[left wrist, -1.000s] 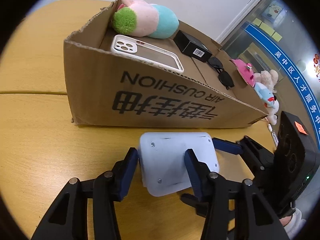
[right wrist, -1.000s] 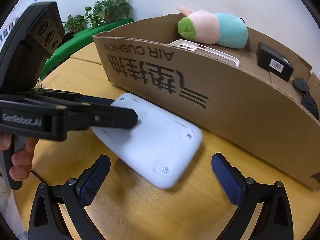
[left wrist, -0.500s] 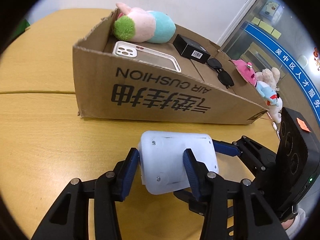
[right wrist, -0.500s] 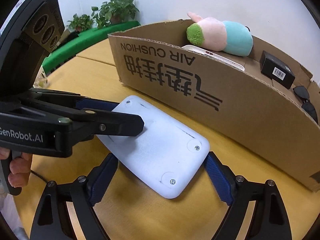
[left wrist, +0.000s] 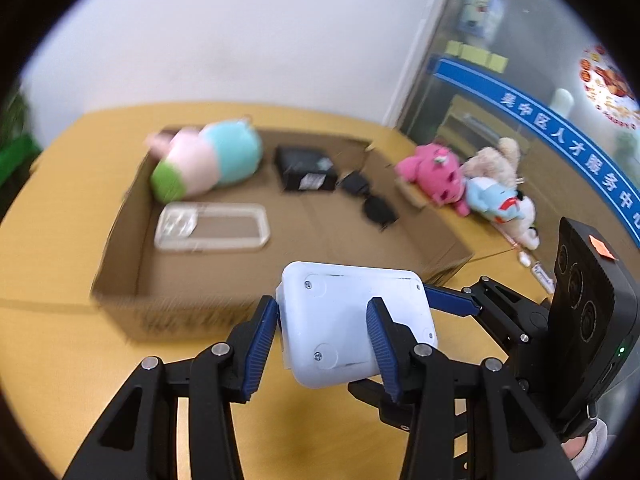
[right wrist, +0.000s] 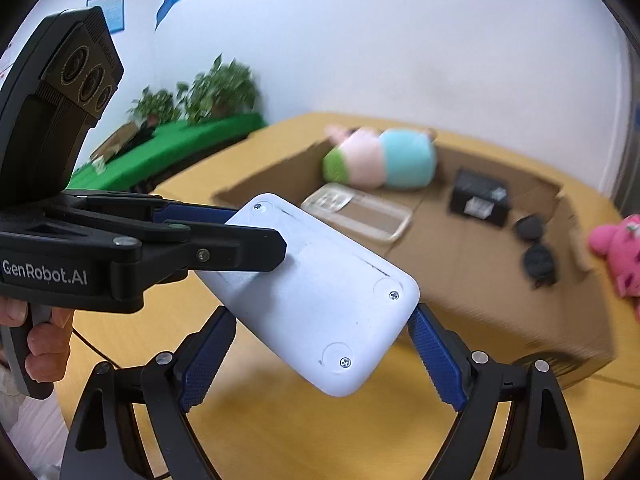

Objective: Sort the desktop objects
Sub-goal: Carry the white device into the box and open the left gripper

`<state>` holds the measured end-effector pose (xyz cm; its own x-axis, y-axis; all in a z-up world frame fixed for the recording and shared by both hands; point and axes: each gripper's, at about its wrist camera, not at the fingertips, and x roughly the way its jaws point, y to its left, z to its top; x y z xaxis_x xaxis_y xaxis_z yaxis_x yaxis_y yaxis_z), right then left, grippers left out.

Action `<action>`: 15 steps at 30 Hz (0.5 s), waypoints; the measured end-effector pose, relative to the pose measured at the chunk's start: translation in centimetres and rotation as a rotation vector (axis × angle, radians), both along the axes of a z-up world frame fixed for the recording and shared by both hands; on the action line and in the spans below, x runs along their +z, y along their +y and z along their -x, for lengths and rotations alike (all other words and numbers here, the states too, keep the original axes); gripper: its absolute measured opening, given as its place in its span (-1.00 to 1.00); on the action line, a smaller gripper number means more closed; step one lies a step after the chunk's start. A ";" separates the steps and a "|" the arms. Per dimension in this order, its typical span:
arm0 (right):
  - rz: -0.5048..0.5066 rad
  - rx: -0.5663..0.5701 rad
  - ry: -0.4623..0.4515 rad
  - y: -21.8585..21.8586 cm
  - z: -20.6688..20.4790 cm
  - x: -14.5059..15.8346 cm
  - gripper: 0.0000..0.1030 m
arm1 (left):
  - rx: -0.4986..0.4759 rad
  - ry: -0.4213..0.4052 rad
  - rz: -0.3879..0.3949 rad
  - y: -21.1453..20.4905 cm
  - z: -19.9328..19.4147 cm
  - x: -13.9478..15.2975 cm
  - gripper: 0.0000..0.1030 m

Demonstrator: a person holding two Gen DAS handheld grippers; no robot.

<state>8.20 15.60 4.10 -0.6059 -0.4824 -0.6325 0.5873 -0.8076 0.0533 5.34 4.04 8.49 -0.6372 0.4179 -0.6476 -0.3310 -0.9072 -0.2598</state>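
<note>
A white flat device with screws in its back hangs above the table, carried by both grippers. My left gripper is shut on one end of it, and its black fingers reach in from the left in the right wrist view. My right gripper is shut across the device's width, blue pads on both edges; one of its fingers shows in the left wrist view. Beyond lies an open cardboard box holding a pink-teal plush, a clear phone case, a black box and sunglasses.
Outside the box's right end sit a pink plush and a blue-and-white plush. The yellow wooden table spreads around the box. A green-covered ledge with plants stands behind it on the left. A person's hand holds the left gripper's handle.
The right jaws closed onto the white device. Both grippers then rose with it off the table, so the views now look down into the box.
</note>
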 end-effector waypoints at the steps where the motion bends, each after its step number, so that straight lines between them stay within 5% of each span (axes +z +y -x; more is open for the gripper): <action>1: 0.001 -0.013 0.022 0.9 0.4 1.1 0.70 | -0.011 0.013 0.004 0.7 0.3 0.7 -0.12; 8: -0.016 -0.067 0.105 4.8 3.7 6.2 0.70 | -0.071 0.106 -0.008 4.5 4.3 5.8 -0.12; 15: -0.057 -0.032 0.108 5.2 10.2 10.0 0.70 | -0.062 0.103 -0.054 4.1 10.1 8.3 -0.12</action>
